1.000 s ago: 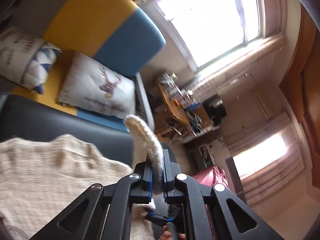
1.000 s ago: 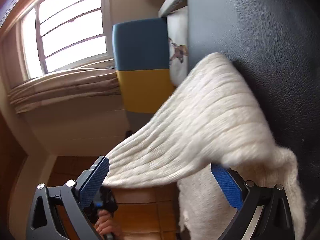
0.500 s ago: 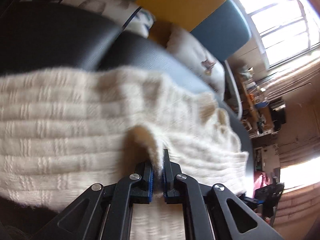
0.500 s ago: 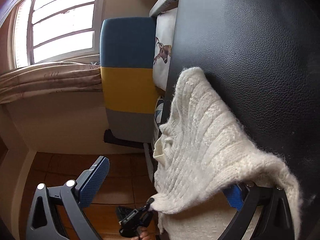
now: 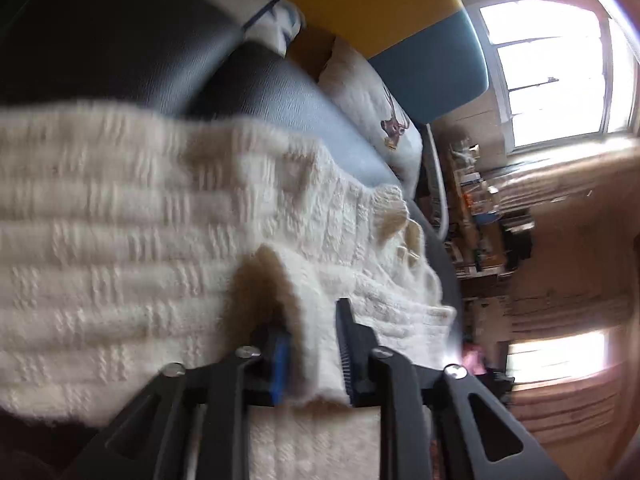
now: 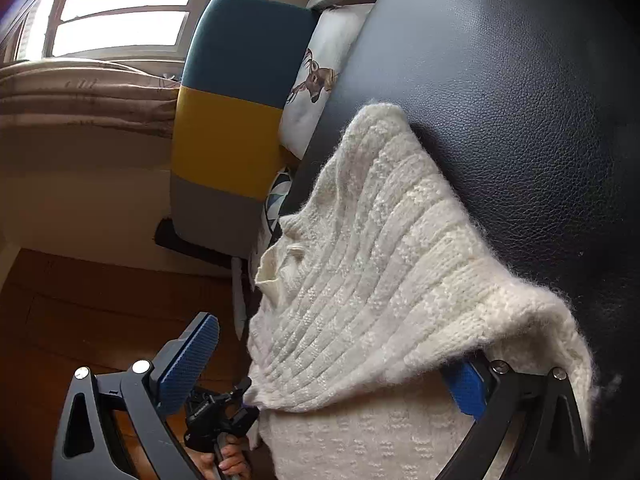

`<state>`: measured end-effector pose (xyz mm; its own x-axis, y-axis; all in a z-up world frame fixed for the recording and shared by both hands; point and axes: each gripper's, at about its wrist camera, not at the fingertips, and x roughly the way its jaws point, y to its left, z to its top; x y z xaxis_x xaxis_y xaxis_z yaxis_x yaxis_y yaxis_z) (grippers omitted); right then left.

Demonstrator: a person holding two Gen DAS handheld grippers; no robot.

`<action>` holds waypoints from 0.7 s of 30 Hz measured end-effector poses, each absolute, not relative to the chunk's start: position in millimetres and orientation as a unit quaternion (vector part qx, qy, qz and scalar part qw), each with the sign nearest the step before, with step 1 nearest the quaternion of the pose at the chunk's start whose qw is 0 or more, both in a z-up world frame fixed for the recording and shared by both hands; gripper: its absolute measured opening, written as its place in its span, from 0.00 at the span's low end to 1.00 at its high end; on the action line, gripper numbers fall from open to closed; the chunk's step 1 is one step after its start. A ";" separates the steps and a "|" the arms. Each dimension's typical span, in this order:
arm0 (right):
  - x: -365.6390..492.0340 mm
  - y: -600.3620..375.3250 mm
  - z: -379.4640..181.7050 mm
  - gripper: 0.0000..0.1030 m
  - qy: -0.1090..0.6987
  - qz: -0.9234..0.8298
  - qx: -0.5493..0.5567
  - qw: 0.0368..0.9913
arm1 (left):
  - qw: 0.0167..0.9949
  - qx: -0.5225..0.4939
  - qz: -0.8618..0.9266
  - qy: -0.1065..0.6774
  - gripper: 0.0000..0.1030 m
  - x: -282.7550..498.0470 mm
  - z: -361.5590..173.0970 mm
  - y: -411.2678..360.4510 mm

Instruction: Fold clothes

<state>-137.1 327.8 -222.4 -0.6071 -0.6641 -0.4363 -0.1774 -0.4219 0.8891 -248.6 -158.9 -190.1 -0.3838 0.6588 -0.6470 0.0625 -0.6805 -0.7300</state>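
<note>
**Left wrist view.** My left gripper point(image 5: 312, 320) is clamped on a thick fold of the cream sweater point(image 5: 140, 260), which fills the gap between its jaws. A second ago these jaws held that edge high in the air, with the room behind it. Now the edge is down on the black seat point(image 5: 120, 48), and knit spreads out left of the jaws, ahead of them and to their right. I judge that the fold has been carried over and only the release is left. From here the sweater's long axis lies across the jaws, left to right. A ribbed opening, which I take to be the neck, lies ahead and to the right, towards the deer cushion point(image 5: 380, 116).

**Right wrist view.** Left of and below my right gripper's jaws I see the left gripper point(image 6: 220, 412), held by a hand point(image 6: 228, 456) and pinching the lower corner of the sweater point(image 6: 380, 280). The right gripper point(image 6: 328, 352) stands wide open and grips nothing, though the knit drapes over its right finger point(image 6: 464, 384). A second ago the cloth was stretched taut from the seat to the left gripper. Now it lies doubled, upper layer on lower, on the seat point(image 6: 520, 120). In this view the long axis runs straight away from the jaws, with the ribs slanting across it.
</note>
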 end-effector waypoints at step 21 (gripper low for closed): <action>-108.7 327.2 -179.2 1.00 -0.436 -0.774 0.400 0.227 | 0.097 -0.464 0.846 -0.244 0.17 -211.3 -140.1 -165.5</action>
